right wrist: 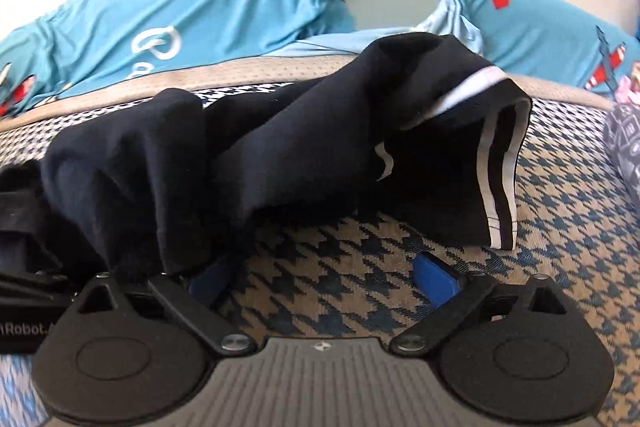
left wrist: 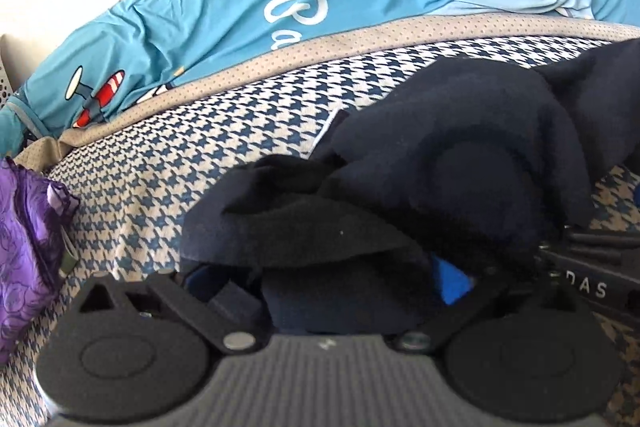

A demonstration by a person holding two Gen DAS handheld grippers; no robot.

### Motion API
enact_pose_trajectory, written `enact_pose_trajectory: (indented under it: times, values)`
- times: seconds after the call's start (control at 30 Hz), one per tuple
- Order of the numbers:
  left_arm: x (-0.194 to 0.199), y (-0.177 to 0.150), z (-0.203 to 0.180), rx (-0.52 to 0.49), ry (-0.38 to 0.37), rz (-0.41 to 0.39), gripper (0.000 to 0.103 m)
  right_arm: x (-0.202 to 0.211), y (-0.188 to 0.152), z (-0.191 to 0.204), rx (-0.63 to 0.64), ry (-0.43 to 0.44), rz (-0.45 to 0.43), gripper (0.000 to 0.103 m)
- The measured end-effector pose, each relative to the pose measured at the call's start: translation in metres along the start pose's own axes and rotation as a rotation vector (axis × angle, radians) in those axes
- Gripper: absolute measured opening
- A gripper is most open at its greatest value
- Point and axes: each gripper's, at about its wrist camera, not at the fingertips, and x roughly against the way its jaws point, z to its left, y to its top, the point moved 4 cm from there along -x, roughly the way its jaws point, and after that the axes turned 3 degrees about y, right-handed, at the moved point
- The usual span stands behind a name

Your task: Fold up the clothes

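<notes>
The left gripper (left wrist: 320, 279) is clamped on a fold of the dark garment (left wrist: 440, 167), likely anchoring it; the right gripper (right wrist: 320, 279) gapes empty, the garment's striped cuff (right wrist: 500, 187) just ahead on the houndstooth bedcover (right wrist: 560, 247), likely awaiting a fresh pinch.

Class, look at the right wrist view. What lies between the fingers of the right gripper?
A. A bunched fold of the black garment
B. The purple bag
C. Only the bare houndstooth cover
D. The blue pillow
C: the right gripper stands open, with only the houndstooth cover showing between its blue pads, and the black garment lies beyond and to the left.
</notes>
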Motion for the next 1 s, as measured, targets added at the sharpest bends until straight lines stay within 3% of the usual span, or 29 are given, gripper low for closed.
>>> enact_pose_trajectory:
  times: [0.27,0.43,1.0]
  values:
    - [-0.011,0.010,0.015,0.052,0.041,-0.018,0.103,-0.010,0.006,0.003,-0.019,0.011,-0.025,0.102]
    - [-0.016,0.010,0.025,0.115,0.000,0.011,0.103,-0.011,0.003,0.008,0.008,-0.007,-0.035,0.103]
    - [-0.006,-0.003,0.020,0.077,-0.019,0.056,0.103,-0.012,0.001,0.006,-0.009,0.005,-0.043,0.103]
